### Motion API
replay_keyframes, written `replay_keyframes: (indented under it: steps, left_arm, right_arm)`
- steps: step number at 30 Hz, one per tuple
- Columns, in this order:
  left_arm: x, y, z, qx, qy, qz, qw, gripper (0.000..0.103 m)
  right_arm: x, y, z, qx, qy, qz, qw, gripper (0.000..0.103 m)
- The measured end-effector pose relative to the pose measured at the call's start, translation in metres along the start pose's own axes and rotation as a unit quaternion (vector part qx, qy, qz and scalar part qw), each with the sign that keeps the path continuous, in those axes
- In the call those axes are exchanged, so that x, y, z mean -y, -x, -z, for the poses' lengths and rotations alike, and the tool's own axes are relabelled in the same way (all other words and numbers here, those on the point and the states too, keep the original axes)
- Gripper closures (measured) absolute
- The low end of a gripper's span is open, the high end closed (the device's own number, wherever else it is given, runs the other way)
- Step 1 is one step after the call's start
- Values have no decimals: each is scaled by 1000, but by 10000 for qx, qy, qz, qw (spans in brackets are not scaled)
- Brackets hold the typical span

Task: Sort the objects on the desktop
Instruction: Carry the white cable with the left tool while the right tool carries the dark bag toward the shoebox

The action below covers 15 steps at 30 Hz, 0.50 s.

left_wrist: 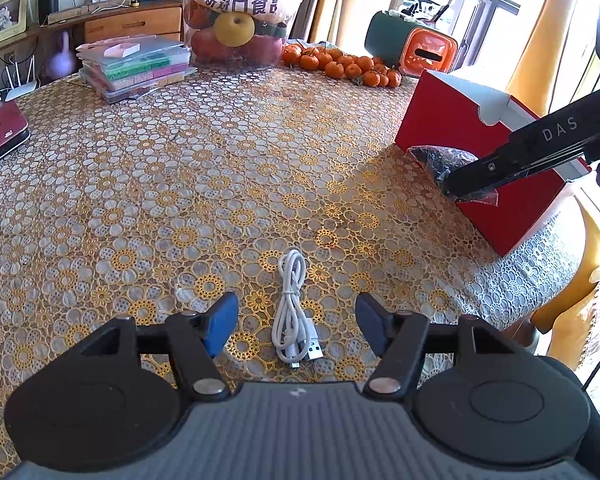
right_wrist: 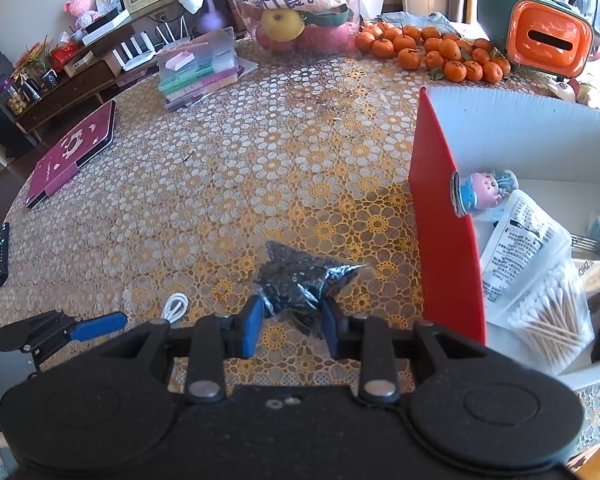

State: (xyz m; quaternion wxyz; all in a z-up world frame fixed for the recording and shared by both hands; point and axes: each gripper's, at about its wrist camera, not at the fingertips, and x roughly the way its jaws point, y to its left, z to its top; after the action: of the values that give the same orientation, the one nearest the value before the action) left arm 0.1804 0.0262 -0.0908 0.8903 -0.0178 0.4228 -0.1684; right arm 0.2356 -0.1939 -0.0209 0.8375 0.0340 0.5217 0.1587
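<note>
A coiled white USB cable [left_wrist: 288, 280] lies on the flowered tablecloth between the blue pads of my left gripper [left_wrist: 296, 300]. That gripper stands open and its pads do not touch the cable. My right gripper [right_wrist: 292, 308] is shut on a small clear bag of dark bits [right_wrist: 300, 276], held just above the cloth beside the red box [right_wrist: 440, 208]. In the left wrist view the right gripper [left_wrist: 456, 190] and the bag [left_wrist: 436, 160] are in front of the red box [left_wrist: 440, 120]. Inside the box lie cotton swabs [right_wrist: 548, 320], a toy figure [right_wrist: 484, 190] and a printed packet [right_wrist: 516, 232].
Tangerines [right_wrist: 432, 50] and a bag of fruit [right_wrist: 296, 16] are at the table's far side, with an orange-and-green holder [right_wrist: 540, 40]. Stacked plastic cases [right_wrist: 200, 68], a maroon case [right_wrist: 72, 152] and a black remote [right_wrist: 0, 254] are on the left.
</note>
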Motion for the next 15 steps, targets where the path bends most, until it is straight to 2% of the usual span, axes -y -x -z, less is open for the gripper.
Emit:
replay_keyframes:
  steps: [9,14,15]
  left_arm:
    - [9,-20,-1,-76,-177,-182,9996,41]
    - [14,-21,-2,-73,-341,-397,9986,73]
    - [14,-20,-1,-75,-356,-429,9984,75]
  right_arm:
    - [4,-9,1,-79,-15,-12,10000,72]
    - [5,-10,0,-76,-31,-24,10000,72]
    - [5,-10,0,-71,-33,-28,10000,72]
